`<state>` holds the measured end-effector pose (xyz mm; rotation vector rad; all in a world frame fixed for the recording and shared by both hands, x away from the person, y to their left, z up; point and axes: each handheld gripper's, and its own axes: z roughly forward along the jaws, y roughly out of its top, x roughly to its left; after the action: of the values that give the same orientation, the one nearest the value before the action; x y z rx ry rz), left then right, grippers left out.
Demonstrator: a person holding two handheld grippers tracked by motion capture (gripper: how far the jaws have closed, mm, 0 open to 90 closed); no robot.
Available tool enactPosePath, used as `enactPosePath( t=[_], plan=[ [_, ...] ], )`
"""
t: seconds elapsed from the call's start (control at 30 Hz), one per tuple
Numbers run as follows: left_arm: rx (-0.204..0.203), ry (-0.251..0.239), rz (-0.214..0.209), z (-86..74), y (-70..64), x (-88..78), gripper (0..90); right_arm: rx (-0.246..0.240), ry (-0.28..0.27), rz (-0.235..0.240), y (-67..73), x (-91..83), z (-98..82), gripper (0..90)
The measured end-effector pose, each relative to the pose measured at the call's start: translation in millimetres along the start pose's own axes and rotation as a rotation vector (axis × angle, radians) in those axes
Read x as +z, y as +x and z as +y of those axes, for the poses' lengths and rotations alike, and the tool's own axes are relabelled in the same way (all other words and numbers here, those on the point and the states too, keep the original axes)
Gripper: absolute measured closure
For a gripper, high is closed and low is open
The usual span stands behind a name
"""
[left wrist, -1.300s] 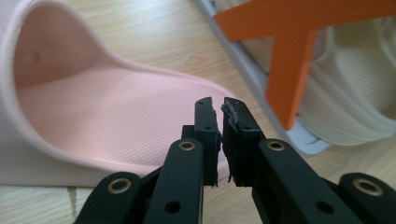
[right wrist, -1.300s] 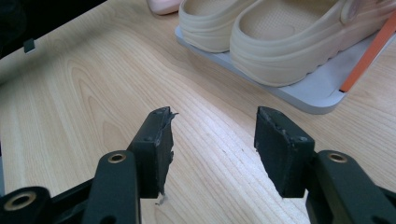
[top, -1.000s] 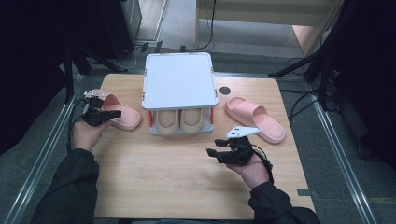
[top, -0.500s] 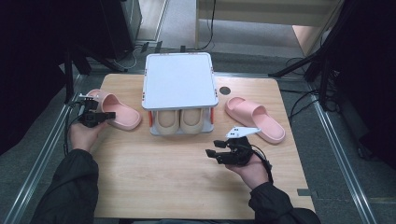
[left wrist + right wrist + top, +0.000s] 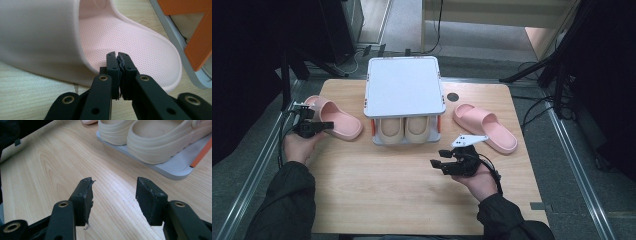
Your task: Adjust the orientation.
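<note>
Left gripper is seen with jaws pressed together over the heel rim of the left pink slipper; whether the rim is pinched between the pads cannot be told. The jaws have just been closing. This slipper lies at the table's left side, just beside the white rack. Right gripper is held with jaws spread wide above bare wood, nothing between them. A beige pair is kept on the rack's lower shelf. A second pink slipper lies right of the rack.
</note>
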<state>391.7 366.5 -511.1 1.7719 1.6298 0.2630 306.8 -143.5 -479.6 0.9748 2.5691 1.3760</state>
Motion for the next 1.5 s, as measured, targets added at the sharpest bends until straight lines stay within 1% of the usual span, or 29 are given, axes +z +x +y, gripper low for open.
enactPosePath(
  t=[0.33, 0.67, 0.73, 0.8, 0.83, 0.93, 1.0, 1.03, 1.07, 1.1, 1.2, 1.23, 1.27, 1.3, 1.33, 1.37, 1.4, 1.43, 1.47, 1.5],
  plan=[
    [-0.001, 0.012, 0.002, -5.1, 2.7, -6.7, 87.6, -0.016, 0.004, 0.015, 0.2, 5.5, 4.7, 48.3],
    [-0.019, 0.017, 0.015, -10.2, 9.7, -14.9, 87.4, -0.024, 0.007, 0.028, 1.2, 10.2, 7.6, 48.3],
    [-0.023, 0.015, 0.022, -11.7, 12.3, -17.4, 87.4, -0.027, 0.007, 0.031, 1.2, 10.8, 8.3, 48.2],
    [-0.017, 0.019, 0.038, -12.4, 14.6, -20.0, 87.3, -0.029, 0.008, 0.033, 1.3, 11.3, 8.8, 48.5],
    [-0.022, 0.017, 0.041, -13.0, 15.9, -21.0, 87.3, -0.027, 0.009, 0.034, 1.5, 11.5, 9.0, 48.5],
    [-0.038, 0.015, 0.036, -14.5, 21.4, -23.9, 87.3, -0.026, 0.012, 0.035, 1.9, 12.0, 9.5, 48.5],
    [-0.041, 0.014, 0.038, -14.7, 22.7, -24.6, 87.3, -0.028, 0.012, 0.036, 2.0, 12.2, 9.6, 48.6],
    [-0.042, 0.008, 0.06, -15.1, 23.8, -26.1, 86.5, -0.028, 0.013, 0.036, 1.9, 12.2, 9.6, 48.6],
    [-0.029, 0.004, 0.09, -15.3, 23.7, -27.0, 86.2, -0.028, 0.014, 0.035, 1.9, 12.2, 9.6, 48.5],
    [-0.023, 0.002, 0.102, -15.5, 23.9, -27.6, 85.9, -0.027, 0.013, 0.035, 2.0, 12.1, 9.5, 48.5],
    [-0.031, -0.002, 0.104, -15.9, 26.5, -29.1, 85.1, -0.025, 0.014, 0.035, 2.1, 11.9, 9.4, 48.8],
    [-0.053, -0.007, 0.084, -15.9, 29.2, -30.1, 84.5, -0.026, 0.016, 0.035, 2.1, 11.9, 9.2, 48.8],
    [-0.053, -0.007, 0.084, -15.9, 29.2, -30.1, 84.1, -0.026, 0.016, 0.035, 2.1, 11.9, 9.2, 48.8],
    [-0.048, -0.015, 0.058, -14.9, 29.1, -33.4, 82.9, -0.031, 0.016, 0.034, 2.2, 11.7, 8.5, 48.9],
    [-0.041, -0.025, 0.051, -14.2, 28.0, -35.8, 82.1, -0.031, 0.016, 0.034, 2.1, 11.4, 8.3, 48.9],
    [-0.041, -0.025, 0.051, -14.2, 28.0, -35.8, 81.0, -0.026, 0.017, 0.034, 2.3, 10.7, 8.1, 48.9],
    [-0.035, -0.035, 0.045, -13.1, 26.9, -38.7, 81.0, -0.026, 0.017, 0.034, 2.3, 10.7, 8.1, 48.9],
    [-0.031, -0.061, 0.037, -11.1, 24.7, -44.6, 77.3, -0.025, 0.011, 0.032, 1.5, 9.7, 7.5, 48.9],
    [-0.025, -0.065, 0.035, -10.1, 24.0, -47.4, 75.8, -0.025, 0.01, 0.03, 1.2, 9.2, 7.2, 48.9],
    [-0.028, -0.075, 0.038, -9.5, 22.9, -49.5, 74.0, -0.024, 0.01, 0.03, 1.0, 8.9, 7.1, 48.9]
  ],
)
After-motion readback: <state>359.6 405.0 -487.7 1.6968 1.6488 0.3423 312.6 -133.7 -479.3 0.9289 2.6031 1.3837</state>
